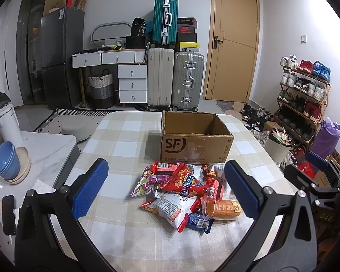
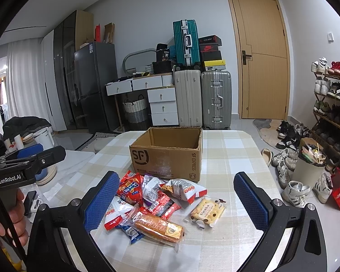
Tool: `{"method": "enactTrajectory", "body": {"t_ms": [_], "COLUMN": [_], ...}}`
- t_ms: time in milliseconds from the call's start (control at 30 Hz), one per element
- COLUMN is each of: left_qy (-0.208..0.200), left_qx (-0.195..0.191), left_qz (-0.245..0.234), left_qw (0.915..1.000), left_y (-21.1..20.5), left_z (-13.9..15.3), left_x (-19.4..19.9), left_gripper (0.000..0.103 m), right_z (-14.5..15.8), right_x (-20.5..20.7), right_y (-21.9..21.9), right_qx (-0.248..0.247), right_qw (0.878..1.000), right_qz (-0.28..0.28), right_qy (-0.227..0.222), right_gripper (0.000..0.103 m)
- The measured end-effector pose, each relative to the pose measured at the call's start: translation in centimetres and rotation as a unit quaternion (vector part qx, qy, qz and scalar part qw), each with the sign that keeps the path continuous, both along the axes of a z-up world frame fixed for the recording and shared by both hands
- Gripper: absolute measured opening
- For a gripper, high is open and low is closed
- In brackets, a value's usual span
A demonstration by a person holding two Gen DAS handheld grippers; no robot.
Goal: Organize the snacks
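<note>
The left gripper (image 1: 165, 185) is being held with its blue pads (image 1: 90, 188) spread wide, nothing between them, above the checked tablecloth (image 1: 115, 149). The pile of snack packets (image 1: 185, 192) is lying just ahead of and between its fingers, on the cloth. The open cardboard box (image 1: 196, 140) is standing beyond the pile, farther out from the claw, its near wall almost touching the rearmost packets.

The right gripper (image 2: 176, 201) is likewise being held spread, gripping nothing. Between its fingers the packets are being framed: an orange cake bar (image 2: 158, 227) is lying nearest the claw, a cracker packet (image 2: 207, 210) is lying apart toward the right finger, and the red packets (image 2: 129, 189) are crowding by the left pad (image 2: 102, 201). The box is standing past them. A hand (image 2: 6, 213) gripping the other tool's handle is being seen at the far left.
</note>
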State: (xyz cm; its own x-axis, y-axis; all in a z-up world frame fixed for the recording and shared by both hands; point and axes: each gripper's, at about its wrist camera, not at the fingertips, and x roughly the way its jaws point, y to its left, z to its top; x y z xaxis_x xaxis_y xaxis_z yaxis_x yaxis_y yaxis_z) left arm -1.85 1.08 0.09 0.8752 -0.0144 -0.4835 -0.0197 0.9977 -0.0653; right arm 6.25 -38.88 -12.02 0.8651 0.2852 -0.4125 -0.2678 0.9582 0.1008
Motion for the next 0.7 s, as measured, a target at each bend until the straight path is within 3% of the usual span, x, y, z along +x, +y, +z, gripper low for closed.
{"method": "enactTrajectory", "body": {"t_ms": [500, 700], "left_qy": [0.009, 0.032], "left_qx": [-0.007, -0.013], "left_qz": [0.009, 0.008], "left_qw": [0.9999, 0.9994], "left_y": [0.6, 1.4], "left_z": [-1.3, -3.4], "left_x": [0.9, 2.4], "left_gripper": [0.102, 0.102], "right_z": [0.0, -0.7], "right_x": [0.0, 0.5], "right_y": [-0.2, -0.2], "right_qx": [-0.001, 0.0], "right_qw": [1.0, 1.0], "right_qz": [-0.005, 0.014], "right_qy": [0.002, 0.012], "right_gripper": [0.103, 0.103]}}
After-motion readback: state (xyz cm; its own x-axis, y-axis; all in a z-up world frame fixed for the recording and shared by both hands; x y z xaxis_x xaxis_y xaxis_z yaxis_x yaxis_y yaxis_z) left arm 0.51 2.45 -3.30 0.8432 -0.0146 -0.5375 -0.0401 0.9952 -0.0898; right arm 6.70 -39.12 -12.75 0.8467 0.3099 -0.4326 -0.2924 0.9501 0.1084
